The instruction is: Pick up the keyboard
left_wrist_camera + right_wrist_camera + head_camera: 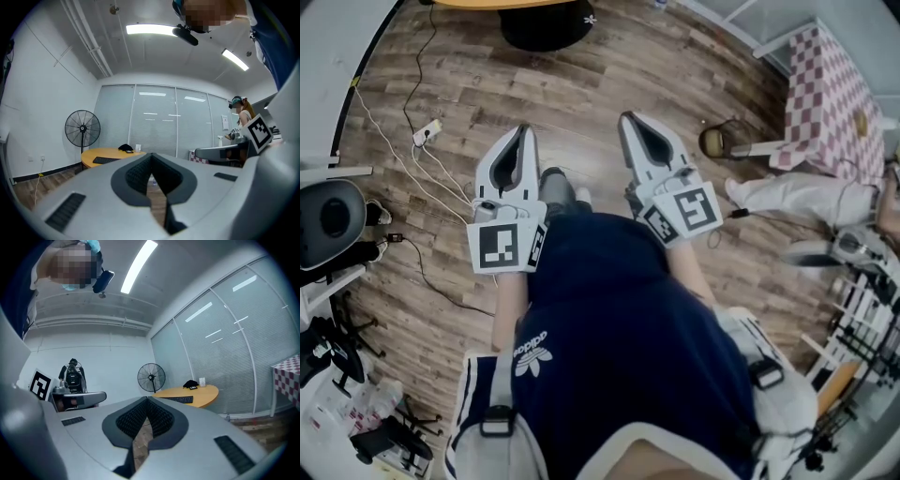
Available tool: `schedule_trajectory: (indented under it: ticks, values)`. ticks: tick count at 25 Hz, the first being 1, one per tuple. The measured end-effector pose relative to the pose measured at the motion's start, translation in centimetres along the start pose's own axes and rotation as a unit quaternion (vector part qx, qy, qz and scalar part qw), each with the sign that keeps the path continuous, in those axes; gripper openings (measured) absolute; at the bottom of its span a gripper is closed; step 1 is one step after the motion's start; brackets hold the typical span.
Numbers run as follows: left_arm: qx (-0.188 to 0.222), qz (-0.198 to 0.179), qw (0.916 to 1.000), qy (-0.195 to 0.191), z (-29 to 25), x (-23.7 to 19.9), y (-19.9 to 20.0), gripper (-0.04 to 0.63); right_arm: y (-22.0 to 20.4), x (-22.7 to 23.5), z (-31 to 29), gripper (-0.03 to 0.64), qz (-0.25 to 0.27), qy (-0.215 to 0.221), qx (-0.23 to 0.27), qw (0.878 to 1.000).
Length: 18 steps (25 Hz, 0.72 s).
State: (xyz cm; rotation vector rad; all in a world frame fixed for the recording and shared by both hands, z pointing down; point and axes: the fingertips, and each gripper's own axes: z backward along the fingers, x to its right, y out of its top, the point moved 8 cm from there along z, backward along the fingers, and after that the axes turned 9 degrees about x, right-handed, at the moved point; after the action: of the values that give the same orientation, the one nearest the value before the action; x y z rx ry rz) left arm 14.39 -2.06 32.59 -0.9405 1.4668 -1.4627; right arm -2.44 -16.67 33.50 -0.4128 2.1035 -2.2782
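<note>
A black keyboard point(107, 160) lies on a round yellow table point(112, 152) far across the room, next to a black cap point(125, 148) and a white cup point(138, 148). The right gripper view shows the same keyboard point(180, 399) on that table point(206, 392). My left gripper point(523, 131) and right gripper point(628, 120) are held side by side in front of the person's body, over the wooden floor. Both point level toward the table. The left gripper point(151, 155) is shut with nothing in it, and so is the right gripper point(146, 400). Both are far from the keyboard.
A standing fan point(82, 129) stands left of the yellow table. A power strip with white cables point(427, 132) lies on the floor at the left, near a black chair point(333, 220). A table with a checked cloth point(830, 94) and another person point(240, 122) are at the right.
</note>
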Motion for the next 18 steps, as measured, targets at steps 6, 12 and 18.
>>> schedule_trajectory:
  ticks: [6, 12, 18]
  values:
    - [0.003, -0.004, 1.0, 0.003, -0.5, -0.6, 0.2, 0.003, -0.4, 0.4, 0.4, 0.003, -0.008, -0.014, -0.009, 1.0]
    - [-0.003, 0.003, 1.0, 0.0, -1.3, -1.2, -0.2, 0.003, -0.7, 0.9, -0.6, 0.003, -0.013, -0.02, -0.014, 1.0]
    - [-0.001, 0.0, 1.0, -0.005, -3.0, -3.2, -0.1, 0.003, -0.3, 1.2, -2.4, 0.003, -0.012, -0.025, -0.004, 1.0]
